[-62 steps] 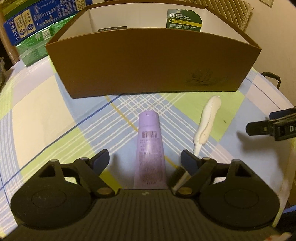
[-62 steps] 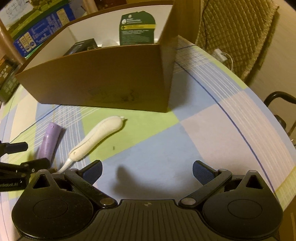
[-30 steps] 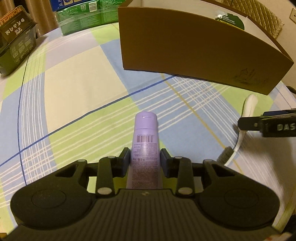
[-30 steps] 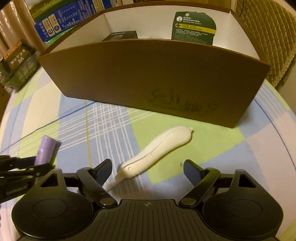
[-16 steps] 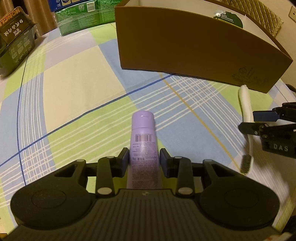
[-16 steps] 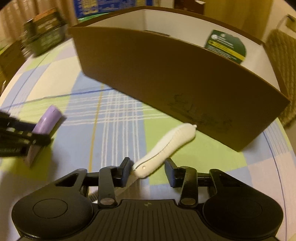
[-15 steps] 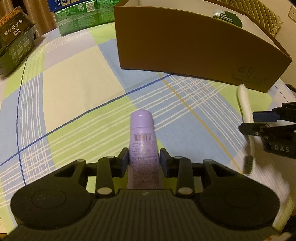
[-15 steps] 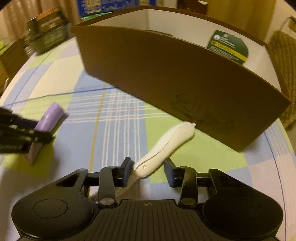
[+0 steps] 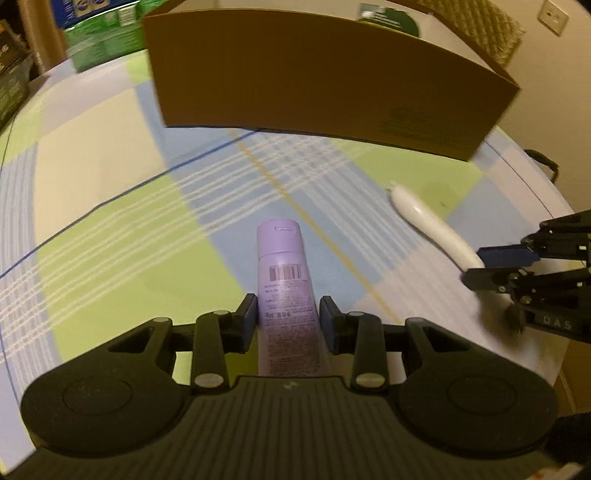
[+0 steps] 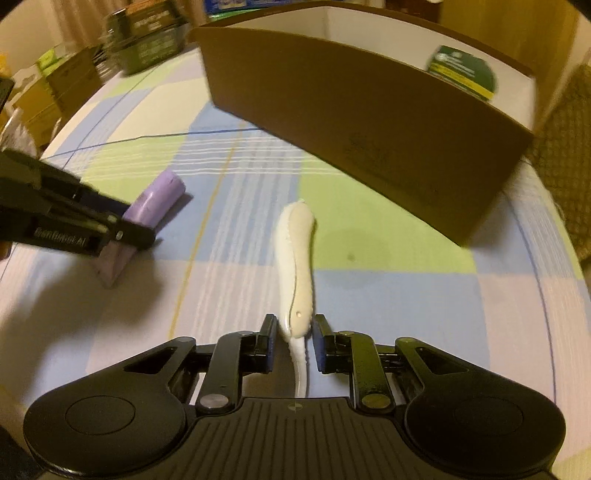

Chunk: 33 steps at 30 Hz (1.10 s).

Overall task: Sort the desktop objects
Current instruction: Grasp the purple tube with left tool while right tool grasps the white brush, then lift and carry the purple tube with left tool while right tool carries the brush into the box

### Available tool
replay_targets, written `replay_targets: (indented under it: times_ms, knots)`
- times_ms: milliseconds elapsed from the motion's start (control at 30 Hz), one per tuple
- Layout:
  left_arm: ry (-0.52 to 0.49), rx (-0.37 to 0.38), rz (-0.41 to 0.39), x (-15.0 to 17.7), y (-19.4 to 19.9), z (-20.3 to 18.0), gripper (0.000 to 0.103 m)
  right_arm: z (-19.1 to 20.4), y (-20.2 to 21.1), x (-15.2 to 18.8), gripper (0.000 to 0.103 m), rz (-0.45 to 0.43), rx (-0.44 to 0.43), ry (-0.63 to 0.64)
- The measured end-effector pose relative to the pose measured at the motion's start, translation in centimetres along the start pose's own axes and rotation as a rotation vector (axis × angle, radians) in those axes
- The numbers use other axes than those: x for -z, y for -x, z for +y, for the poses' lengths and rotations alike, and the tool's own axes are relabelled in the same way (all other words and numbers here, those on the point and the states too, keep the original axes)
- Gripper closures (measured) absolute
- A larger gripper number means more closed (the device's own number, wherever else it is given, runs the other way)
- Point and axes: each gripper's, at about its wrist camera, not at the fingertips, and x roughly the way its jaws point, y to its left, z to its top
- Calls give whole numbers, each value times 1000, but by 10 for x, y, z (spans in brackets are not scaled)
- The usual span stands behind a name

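Observation:
A purple tube (image 9: 284, 280) is clamped between the pads of my left gripper (image 9: 288, 321), its cap end pointing at the brown cardboard box (image 9: 325, 74). In the right wrist view the tube (image 10: 155, 199) sticks out of the left gripper (image 10: 122, 232) at the left. A white toothbrush (image 10: 295, 254) lies along the checked tablecloth, and my right gripper (image 10: 294, 339) is closing its jaws on the thin neck, with the pads against it. The left wrist view shows the toothbrush (image 9: 424, 218) reaching into the right gripper (image 9: 495, 266).
The open box (image 10: 351, 110) stands across the back and holds a green-labelled pack (image 10: 461, 77). Green cartons (image 9: 103, 44) and dark boxes (image 10: 147, 40) sit behind on the left. A woven chair back (image 9: 491, 33) is beyond the box, and the table edge curves down the right.
The right jaws went from wide apart to closed on the toothbrush, whose handle swung round to point straight ahead. The left gripper kept its hold on the tube and shifted sideways.

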Motion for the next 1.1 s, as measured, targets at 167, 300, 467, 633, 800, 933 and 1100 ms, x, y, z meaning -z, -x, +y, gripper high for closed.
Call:
replay_targets:
  times_ms: [167,300,467,633,800,933,1100]
  knots:
    - [-34,-23,1,-3,-4,-11,61,0,1,0,84,-26,6,-22]
    - [-34,-40,-2,-8,-7,-11,59,5,-2,-2,67,-46,26,-2]
    - [-50,-60,-6,-7,-8,-13,59,9,-9,-4,51,-74,40,30]
    - [-53,-56,-10,-4,-6,-14,67,9,-9,-6,51,-74,38,38]
    - [-55,-44,-12,-1,-3,-14,74,17,-8,-5,85,-82,17,80]
    - [-56,-45,-6,0,-2,-17,74,16,-7,-6,86,-77,15,66]
    - [-43,-37,9,0,0,-17,74,14,-4,-6,86,-62,-5,46]
